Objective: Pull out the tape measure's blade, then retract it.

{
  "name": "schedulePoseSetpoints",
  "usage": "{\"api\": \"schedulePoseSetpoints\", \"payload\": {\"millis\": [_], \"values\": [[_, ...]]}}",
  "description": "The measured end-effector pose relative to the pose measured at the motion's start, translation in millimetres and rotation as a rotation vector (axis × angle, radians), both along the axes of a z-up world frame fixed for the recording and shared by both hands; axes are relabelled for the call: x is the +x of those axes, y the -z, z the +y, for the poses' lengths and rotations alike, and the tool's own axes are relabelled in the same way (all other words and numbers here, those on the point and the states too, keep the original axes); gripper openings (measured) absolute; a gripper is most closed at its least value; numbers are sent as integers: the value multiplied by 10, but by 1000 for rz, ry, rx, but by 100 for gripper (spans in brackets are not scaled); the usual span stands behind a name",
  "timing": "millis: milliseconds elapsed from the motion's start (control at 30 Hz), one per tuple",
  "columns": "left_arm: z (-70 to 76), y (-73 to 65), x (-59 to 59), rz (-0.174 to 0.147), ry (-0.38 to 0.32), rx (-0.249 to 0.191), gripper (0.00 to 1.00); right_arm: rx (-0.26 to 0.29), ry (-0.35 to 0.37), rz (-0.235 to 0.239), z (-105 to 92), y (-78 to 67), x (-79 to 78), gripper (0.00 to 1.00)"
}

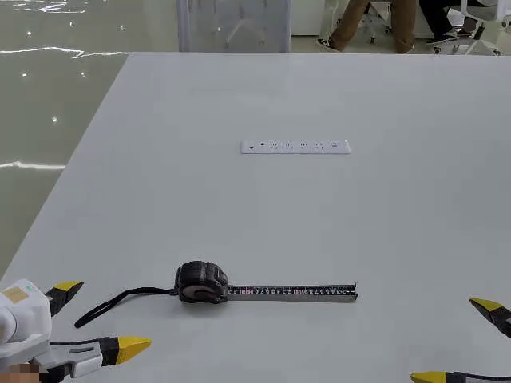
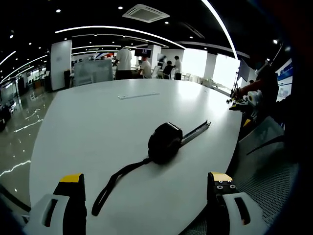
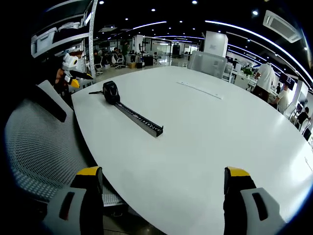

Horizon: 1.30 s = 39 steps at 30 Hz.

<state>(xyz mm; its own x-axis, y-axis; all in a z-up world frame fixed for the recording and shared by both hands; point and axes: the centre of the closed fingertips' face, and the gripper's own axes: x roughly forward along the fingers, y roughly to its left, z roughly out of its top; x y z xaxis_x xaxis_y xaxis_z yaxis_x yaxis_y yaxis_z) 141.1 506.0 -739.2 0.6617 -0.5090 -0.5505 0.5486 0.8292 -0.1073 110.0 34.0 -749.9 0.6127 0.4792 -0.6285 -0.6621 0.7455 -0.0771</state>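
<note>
A black tape measure [image 1: 201, 282] lies on the white table [image 1: 303, 215] near its front edge, its blade [image 1: 292, 292] pulled out to the right and lying flat. A black wrist strap [image 1: 112, 306] trails to the left. In the left gripper view the tape measure [image 2: 165, 142] lies ahead of the jaws, blade [image 2: 195, 132] pointing away. My left gripper [image 1: 100, 319] is open at the bottom left, apart from the strap. My right gripper [image 1: 463, 339] is open at the bottom right, well short of the blade's tip [image 3: 157, 131].
A white power strip [image 1: 295, 147] lies flat at the table's middle. A grey mesh chair [image 3: 34, 147] stands at the table's near edge. Beyond the far edge are office chairs [image 1: 471, 28], a person's legs [image 1: 375, 24] and glossy floor [image 1: 48, 96] on the left.
</note>
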Motion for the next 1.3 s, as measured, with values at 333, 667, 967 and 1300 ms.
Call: {"api": "schedulePoseSetpoints", "payload": {"millis": [333,667,967,1300], "values": [[-14,-22,-38,-5,1,-12,100,3,30,31,-193,-11,-69,100],[-1,-55,-35,-13,2,-11,100,-12,12,20,-183,-6,-117,100],[-15,-41,-37,-14,7,-2,100,11,23,8,-114,-70,-140,100],[-12,-55,-17,-18,3,-2,100,0,18,9,-125,-100,-117,100]]}}
